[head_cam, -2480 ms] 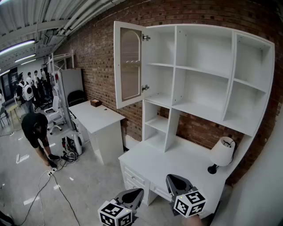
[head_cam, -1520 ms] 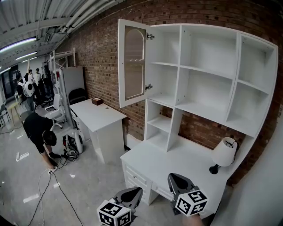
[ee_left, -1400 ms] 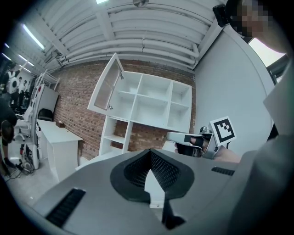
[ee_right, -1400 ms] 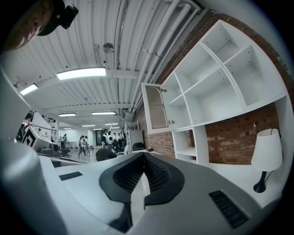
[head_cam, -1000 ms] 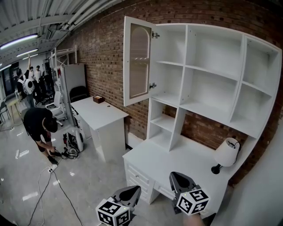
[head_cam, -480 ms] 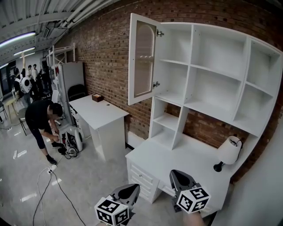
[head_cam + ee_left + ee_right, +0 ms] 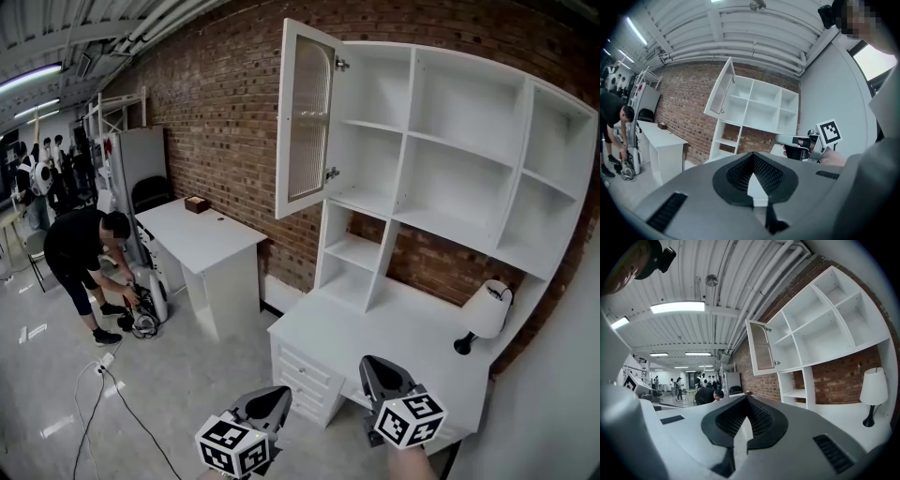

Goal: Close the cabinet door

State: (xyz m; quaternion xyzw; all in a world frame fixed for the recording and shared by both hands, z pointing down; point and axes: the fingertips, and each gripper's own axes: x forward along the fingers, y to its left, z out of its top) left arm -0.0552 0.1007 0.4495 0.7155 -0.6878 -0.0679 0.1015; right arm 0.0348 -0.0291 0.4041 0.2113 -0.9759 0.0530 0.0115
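The white shelf unit (image 7: 450, 159) stands on a white desk (image 7: 394, 333) against the brick wall. Its glass-panelled cabinet door (image 7: 305, 117) at the upper left stands wide open, swung out to the left. The door (image 7: 719, 91) is far ahead in the left gripper view, and the door (image 7: 761, 347) shows likewise in the right gripper view. My left gripper (image 7: 270, 403) and right gripper (image 7: 377, 373) are low in the head view, short of the desk's front edge and well below the door. Both the left gripper (image 7: 753, 180) and the right gripper (image 7: 743, 423) are shut and hold nothing.
A white table lamp (image 7: 485, 314) stands at the desk's right end. The desk has drawers (image 7: 305, 375) on its front left. A separate white table (image 7: 202, 239) stands to the left along the wall. A person (image 7: 89, 253) bends over gear on the floor.
Both grippers and the head view have come nearer to the desk and shelf unit. The door stays open. The person at the left has shifted and stands bent over.
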